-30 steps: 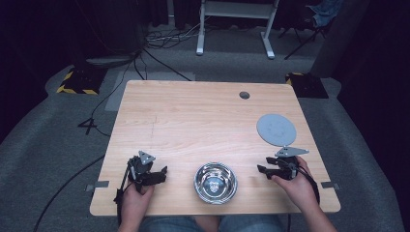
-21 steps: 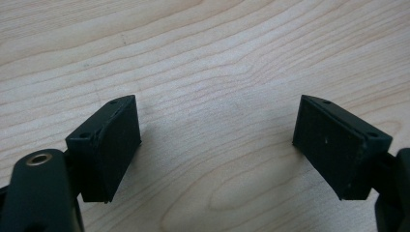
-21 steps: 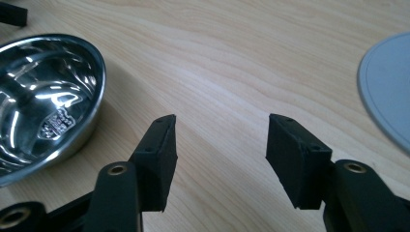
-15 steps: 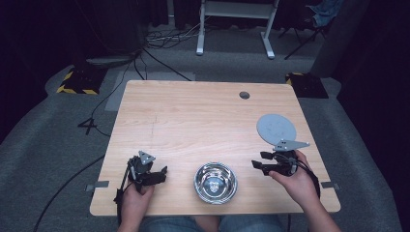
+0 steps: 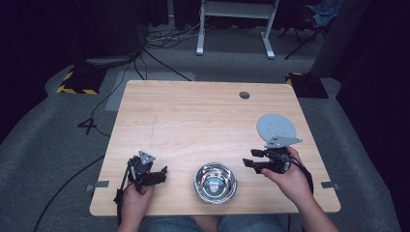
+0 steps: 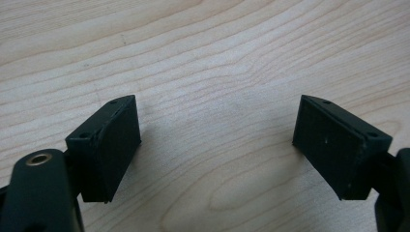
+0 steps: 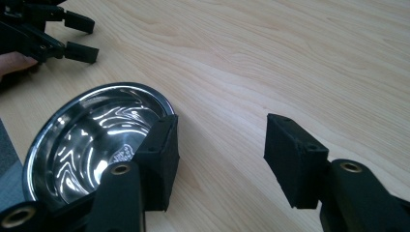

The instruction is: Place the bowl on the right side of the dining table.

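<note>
A shiny steel bowl (image 5: pixel 215 182) stands empty near the table's front edge, between my two grippers. My left gripper (image 5: pixel 162 174) rests low at the bowl's left, held in a hand, its jaws pointing right. In the left gripper view that gripper (image 6: pixel 217 145) is open over bare wood. My right gripper (image 5: pixel 249 158) hovers to the right of the bowl with its jaws pointing left at it. In the right gripper view it (image 7: pixel 220 145) is open and empty, the bowl (image 7: pixel 92 140) lies just beyond its left jaw, and the other gripper (image 7: pixel 48 34) shows at top left.
A flat grey round disc (image 5: pixel 276 126) lies on the wooden table (image 5: pixel 193 121) just behind the right gripper. A small dark cable hole (image 5: pixel 244 95) sits near the far edge. Cables, a desk frame and dark floor surround the table.
My right gripper has moved left, closer to the bowl. The left gripper and the bowl have stayed put.
</note>
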A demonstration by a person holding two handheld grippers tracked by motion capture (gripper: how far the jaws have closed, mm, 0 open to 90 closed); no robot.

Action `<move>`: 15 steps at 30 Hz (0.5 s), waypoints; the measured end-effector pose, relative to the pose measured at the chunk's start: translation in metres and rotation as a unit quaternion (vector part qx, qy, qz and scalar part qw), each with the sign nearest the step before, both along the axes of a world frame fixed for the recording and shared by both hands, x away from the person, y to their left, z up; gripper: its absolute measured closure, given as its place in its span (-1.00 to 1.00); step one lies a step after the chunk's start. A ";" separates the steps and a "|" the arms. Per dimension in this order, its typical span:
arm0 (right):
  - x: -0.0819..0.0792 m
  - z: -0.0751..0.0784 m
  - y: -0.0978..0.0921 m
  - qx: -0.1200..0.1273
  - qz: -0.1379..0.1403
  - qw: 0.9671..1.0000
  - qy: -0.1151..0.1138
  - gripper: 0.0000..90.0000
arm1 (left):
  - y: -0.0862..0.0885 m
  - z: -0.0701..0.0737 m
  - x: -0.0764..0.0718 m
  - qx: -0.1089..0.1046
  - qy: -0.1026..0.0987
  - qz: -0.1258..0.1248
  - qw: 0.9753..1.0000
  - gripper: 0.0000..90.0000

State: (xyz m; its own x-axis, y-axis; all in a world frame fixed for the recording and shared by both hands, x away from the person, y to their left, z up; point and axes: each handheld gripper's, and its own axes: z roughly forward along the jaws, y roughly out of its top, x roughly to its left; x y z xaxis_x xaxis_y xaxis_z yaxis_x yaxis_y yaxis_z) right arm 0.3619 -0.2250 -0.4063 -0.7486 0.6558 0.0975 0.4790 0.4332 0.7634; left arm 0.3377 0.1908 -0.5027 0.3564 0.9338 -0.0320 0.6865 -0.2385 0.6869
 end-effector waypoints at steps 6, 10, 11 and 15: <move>0.004 0.001 0.014 0.004 0.015 1.000 0.009 0.04 | 0.000 0.000 0.000 0.000 0.000 0.000 1.000 -0.62; 0.008 -0.003 0.024 0.007 0.023 1.000 0.015 0.05 | 0.000 0.000 0.000 0.000 0.000 0.000 1.000 -0.62; 0.008 -0.004 0.026 0.009 0.024 0.999 0.019 0.05 | 0.000 0.000 0.000 0.000 0.000 0.000 1.000 -0.62; 0.012 -0.010 0.035 0.011 0.032 0.999 0.031 0.05 | 0.000 0.000 0.000 0.000 0.000 0.000 1.000 -0.62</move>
